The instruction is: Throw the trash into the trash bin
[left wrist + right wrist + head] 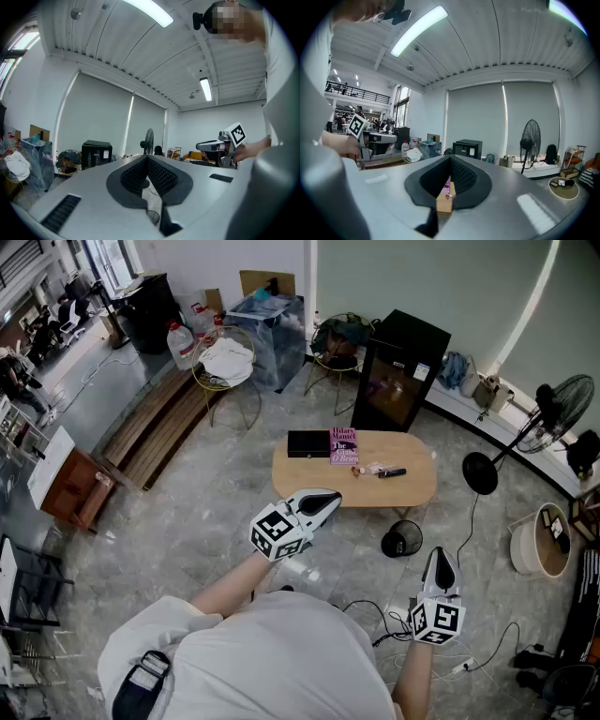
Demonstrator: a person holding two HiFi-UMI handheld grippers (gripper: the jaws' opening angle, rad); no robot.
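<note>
A crumpled bit of trash (pixel 370 468) lies on the oval wooden table (pixel 309 472), beside a black marker (pixel 392 472), a purple book (pixel 344 445) and a flat black box (pixel 308 443). A small black mesh trash bin (pixel 401 540) stands on the floor at the table's near right edge. My left gripper (pixel 323 502) is held level, short of the table, jaws shut and empty (pixel 148 157). My right gripper (pixel 440 559) hovers near the bin, also shut with nothing in it (pixel 450 157); past its jaws show the table (pixel 442 205) and the book (pixel 446 186).
A standing fan (pixel 562 404) and its base are at the right, with a black cabinet (pixel 398 371) behind the table. A white tub (pixel 539 540) sits at far right. Cables (pixel 375 615) trail on the floor near my feet. Wire chairs and a wooden bench (pixel 159 427) are at left.
</note>
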